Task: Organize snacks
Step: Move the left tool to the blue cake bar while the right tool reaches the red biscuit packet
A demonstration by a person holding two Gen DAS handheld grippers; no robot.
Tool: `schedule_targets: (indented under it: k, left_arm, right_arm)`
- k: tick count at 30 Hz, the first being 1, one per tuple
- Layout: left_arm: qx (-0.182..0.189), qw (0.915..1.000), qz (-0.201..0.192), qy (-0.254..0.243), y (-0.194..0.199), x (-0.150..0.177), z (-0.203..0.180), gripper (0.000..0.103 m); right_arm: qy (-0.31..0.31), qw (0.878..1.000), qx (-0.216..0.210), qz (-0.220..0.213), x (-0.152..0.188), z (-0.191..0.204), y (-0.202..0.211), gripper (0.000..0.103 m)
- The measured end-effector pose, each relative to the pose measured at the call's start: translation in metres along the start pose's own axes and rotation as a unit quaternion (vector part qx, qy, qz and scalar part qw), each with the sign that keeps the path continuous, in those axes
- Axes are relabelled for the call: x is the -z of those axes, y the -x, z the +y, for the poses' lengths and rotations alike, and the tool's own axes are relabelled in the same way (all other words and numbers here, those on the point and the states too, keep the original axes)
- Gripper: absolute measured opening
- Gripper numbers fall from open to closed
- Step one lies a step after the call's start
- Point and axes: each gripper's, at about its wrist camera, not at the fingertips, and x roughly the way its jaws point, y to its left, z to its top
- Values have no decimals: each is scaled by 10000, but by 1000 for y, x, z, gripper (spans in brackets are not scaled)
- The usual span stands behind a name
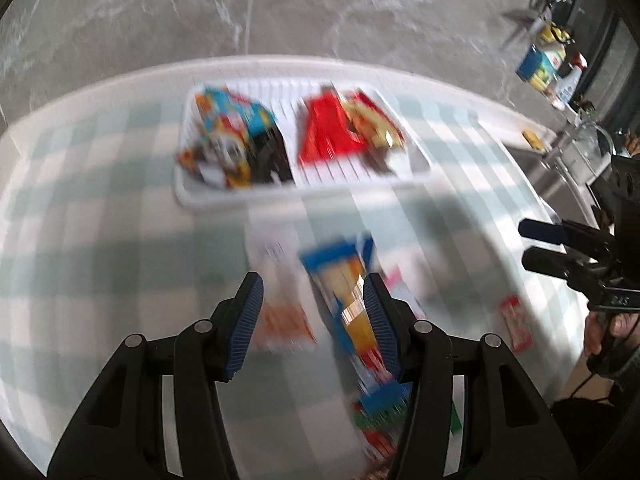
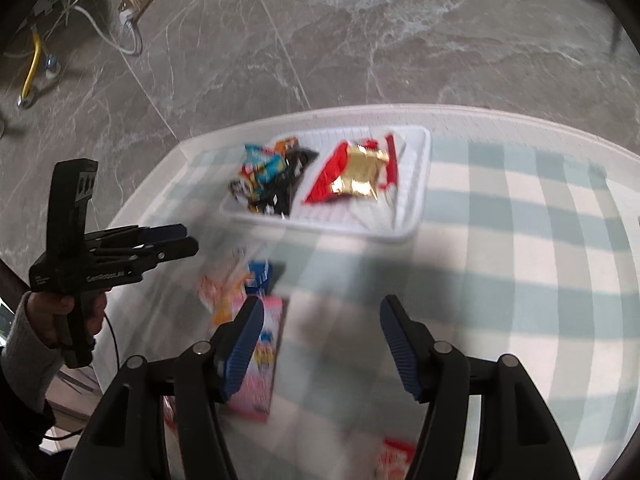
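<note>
- Bench [image 2: 540, 208]: round top under a pale green-and-white check cloth, grey marble-look floor beyond its far edge. Both views are smeared by motion, so labels are unreadable.
- White slatted tray [image 2: 420, 184]: sits on the far side of the bench. Its left half holds a heap of mixed packets [image 2: 272, 178], blue, black and orange. Its right half holds red packets with a gold foil packet [image 2: 360, 174] lying on top. The two heaps look sorted by kind.
- Loose snacks, near side of the bench, well apart from the tray: a long blue-and-yellow packet [image 1: 352, 312], a pale packet with orange print [image 1: 280, 316] just left of it, a pink packet [image 2: 260, 364], and a small red packet [image 1: 516, 320] off to the right.
- Left tongs [image 1: 314, 320]: jaws partly open and empty. The blue-and-yellow packet shows between them on the cloth, but I cannot tell whether the right pad touches it.
- Right tongs [image 2: 322, 344]: jaws moderately wide, nothing between them but cloth; the pink packet lies just beside the left pad.
- Step in hand, as I judge it: mid-task, between placements, reaching for the next loose packet.
- Next move calls for: settling the left tongs squarely over the long packet, closing across its narrow width, then carrying it to the matching heap in the tray.
</note>
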Motion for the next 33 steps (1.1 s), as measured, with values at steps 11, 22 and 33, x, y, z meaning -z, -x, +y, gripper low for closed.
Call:
schedule_targets:
  k: [11, 22, 33]
  left_arm:
    - [241, 9989, 360, 168, -16, 42, -24, 50]
    - [225, 9979, 561, 252, -38, 32, -22, 50]
    - [274, 9972, 633, 297, -54, 26, -23, 50]
  right_arm:
    - [-327, 9984, 327, 313, 62, -18, 10, 64]
    - [-201, 9960, 746, 450, 87, -23, 13, 65]
    - [-337, 9923, 909, 765, 106, -24, -1, 65]
